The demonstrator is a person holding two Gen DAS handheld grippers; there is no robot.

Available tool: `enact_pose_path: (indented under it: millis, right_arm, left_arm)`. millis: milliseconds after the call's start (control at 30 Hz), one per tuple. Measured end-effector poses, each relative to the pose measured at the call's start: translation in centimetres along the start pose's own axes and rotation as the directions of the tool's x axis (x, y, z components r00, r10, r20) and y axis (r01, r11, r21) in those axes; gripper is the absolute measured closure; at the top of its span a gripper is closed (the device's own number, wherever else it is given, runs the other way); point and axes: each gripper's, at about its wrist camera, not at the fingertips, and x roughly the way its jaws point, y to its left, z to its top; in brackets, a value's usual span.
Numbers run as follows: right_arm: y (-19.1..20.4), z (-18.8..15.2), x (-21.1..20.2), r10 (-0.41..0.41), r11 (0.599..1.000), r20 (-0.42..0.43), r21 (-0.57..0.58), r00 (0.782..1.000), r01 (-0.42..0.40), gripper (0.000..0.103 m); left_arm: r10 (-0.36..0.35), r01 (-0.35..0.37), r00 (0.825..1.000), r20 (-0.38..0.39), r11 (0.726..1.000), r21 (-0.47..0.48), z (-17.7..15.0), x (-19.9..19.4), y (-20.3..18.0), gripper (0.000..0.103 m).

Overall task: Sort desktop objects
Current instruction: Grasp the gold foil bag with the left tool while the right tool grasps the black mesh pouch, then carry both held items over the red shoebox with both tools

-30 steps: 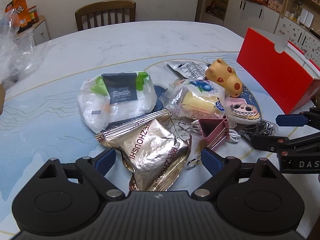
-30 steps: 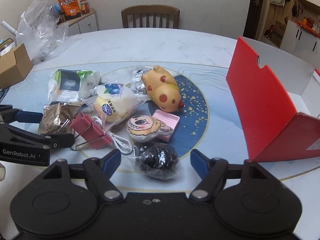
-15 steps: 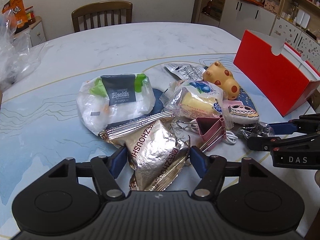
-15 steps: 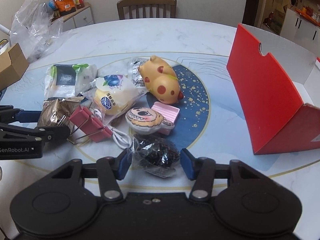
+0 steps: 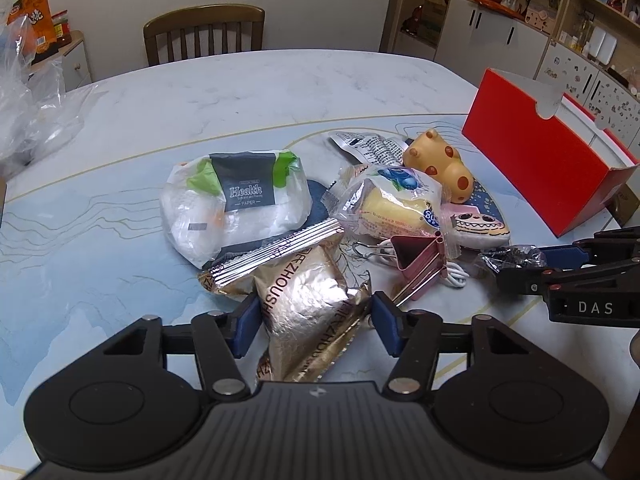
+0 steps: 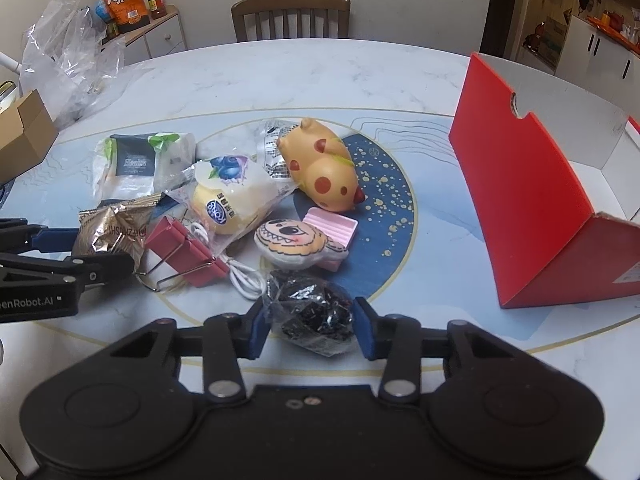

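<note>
A pile of small objects lies mid-table. My left gripper [image 5: 314,322] is shut on a gold foil snack packet [image 5: 306,300], its blue pads pressing both sides; the packet also shows in the right wrist view [image 6: 112,230]. My right gripper [image 6: 308,326] is shut on a clear packet of black bits [image 6: 310,314], which also shows in the left wrist view [image 5: 510,258]. Behind lie a pink binder clip [image 6: 182,250], a blueberry cake packet [image 6: 228,202], a shark-face toy [image 6: 292,242], a spotted yellow animal toy [image 6: 322,174] and a tissue pack [image 5: 236,204].
An open red box [image 6: 532,200] stands at the right of the table. A white cable [image 6: 244,276] lies by the clip. A cardboard box [image 6: 22,132] and plastic bags [image 6: 68,60] sit far left. A chair [image 6: 290,16] stands behind the table.
Both grippers moved forward and closed: the left on the gold foil packet, the right on the packet of black bits.
</note>
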Motion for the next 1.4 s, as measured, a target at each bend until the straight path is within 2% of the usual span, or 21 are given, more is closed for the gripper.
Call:
enact_pose_path:
  millis: [367,667,1000,1267,1400]
  right_arm:
    - [-1.3,0.3,-3.3,0.015,1.000,0.042,0.017,0.999,-0.016,0.064]
    - [-4.1,2.0,-7.3,0.033,0.999,0.102,0.013,0.994,-0.035,0.064]
    - [-10.9,4.7,-11.1,0.030,1.000,0.180,0.003,0.983,-0.031,0.064]
    - [-17.5,5.6,-11.5,0.001,1.000,0.203,0.005,0.979,-0.002,0.064]
    - [-20.4,5.9,-11.0,-0.009,1.000,0.202,0.009,0.979,0.007,0.064]
  left_arm:
    - [-0.039,0.039,0.999,0.032,0.999,-0.002,0.4,-2.9,-0.9,0.047]
    - [-0.063,0.059,0.995,0.081,0.997,0.045,2.7,-5.4,-4.3,0.047]
    - [-0.138,0.118,0.982,0.131,0.982,0.150,7.3,-6.1,-12.7,0.047]
    - [-0.184,0.148,0.971,0.150,0.963,0.225,11.3,-4.2,-20.3,0.047]
    - [-0.184,0.146,0.973,0.142,0.958,0.246,13.1,-2.6,-23.5,0.047]
